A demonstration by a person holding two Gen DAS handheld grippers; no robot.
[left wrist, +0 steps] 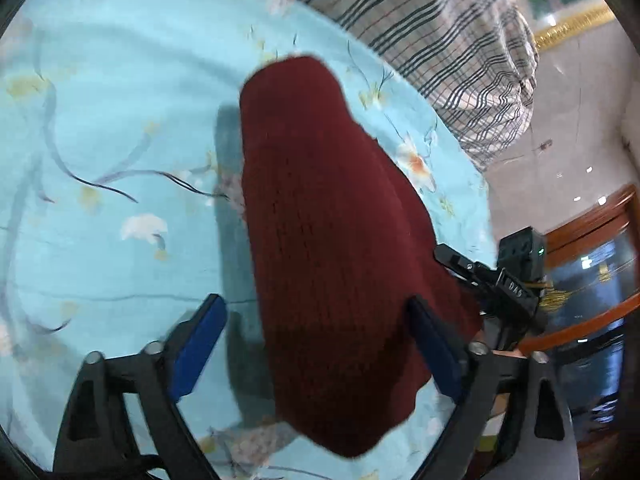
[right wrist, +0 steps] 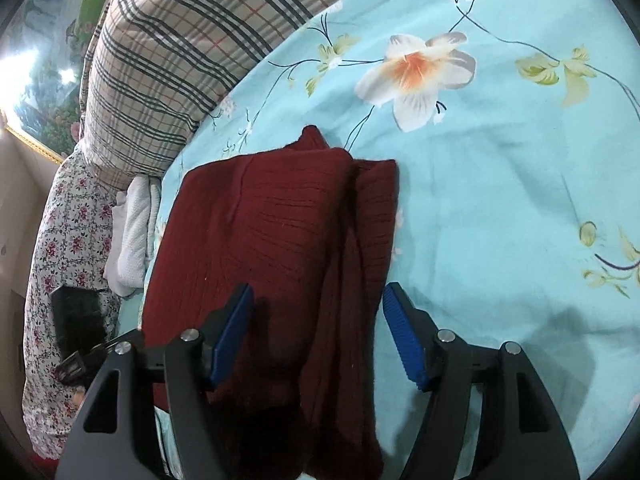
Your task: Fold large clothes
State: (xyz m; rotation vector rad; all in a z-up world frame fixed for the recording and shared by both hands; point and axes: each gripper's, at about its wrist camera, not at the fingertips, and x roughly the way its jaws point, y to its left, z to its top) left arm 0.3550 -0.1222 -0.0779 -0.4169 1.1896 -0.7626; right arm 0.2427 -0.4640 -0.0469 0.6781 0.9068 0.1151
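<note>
The left tool (left wrist: 316,344) has two black plastic arms with long holes cut in them. Round silver screws sit on the joints. Each finger has a flat blue pad (left wrist: 200,344) on the inside. The right tool (right wrist: 318,332) looks the same: black arms, silver screws and blue pads (right wrist: 402,336) with little ridges. Seen from the left wrist, the right tool (left wrist: 496,288) is a black block with small white letters and a tiny green light.

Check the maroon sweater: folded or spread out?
Folded: the maroon sweater lies as a compact layered bundle on the floral sheet, edges doubled over.
</note>
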